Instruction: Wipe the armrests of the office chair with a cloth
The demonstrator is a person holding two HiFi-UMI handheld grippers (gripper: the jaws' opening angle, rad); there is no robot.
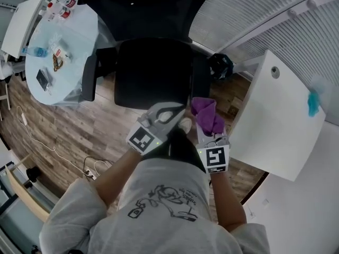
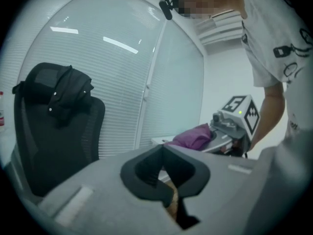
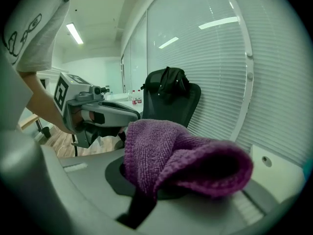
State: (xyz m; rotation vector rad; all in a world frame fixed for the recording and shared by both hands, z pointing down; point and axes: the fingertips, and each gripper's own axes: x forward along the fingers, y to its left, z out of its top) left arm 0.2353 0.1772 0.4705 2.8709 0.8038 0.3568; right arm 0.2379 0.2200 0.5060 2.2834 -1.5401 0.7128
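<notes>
Right claw [image 3: 143, 199] — clamped on cloth [image 3: 186, 155].

Light grey short-sleeved T-shirt [image 1: 175, 179], black line-drawn cartoon print [image 1: 165, 201] on the chest. Dark trousers [image 1: 183, 148] below the hem. Left tongs [image 1: 177, 110] and right tongs [image 1: 205, 126]: grey moulded plastic, black pads inside. Each carries a white cube with black square markers and a small green light.
</notes>
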